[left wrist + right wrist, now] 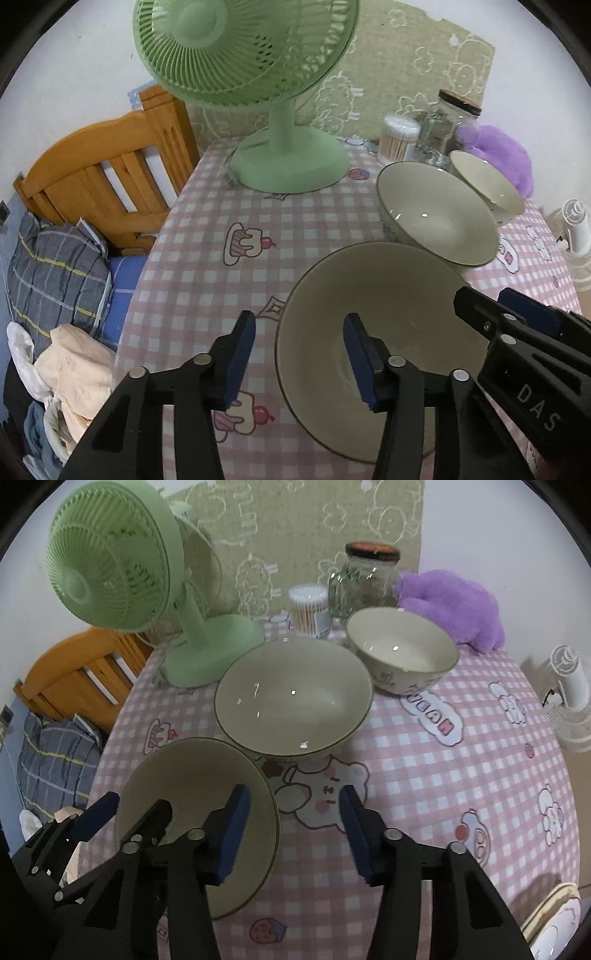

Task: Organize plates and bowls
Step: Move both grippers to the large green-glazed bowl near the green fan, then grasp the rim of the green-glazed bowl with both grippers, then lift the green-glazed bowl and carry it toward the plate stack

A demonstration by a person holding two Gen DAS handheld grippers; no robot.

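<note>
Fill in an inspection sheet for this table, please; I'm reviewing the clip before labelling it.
Surface: round table under a pink checked cartoon cloth.
Job's things: three bowls in a row: near bowl, middle bowl, far bowl, all upright and empty.
Clutter: green fan, glass jar, cotton swab tub, purple plush.
Grippers: left gripper straddles the near bowl's left rim, right gripper its right rim; neither pad pair presses it yet.
Cables: fan cord, partly visible.
Surroundings: wooden bed frame, bedding, white fan.
</note>
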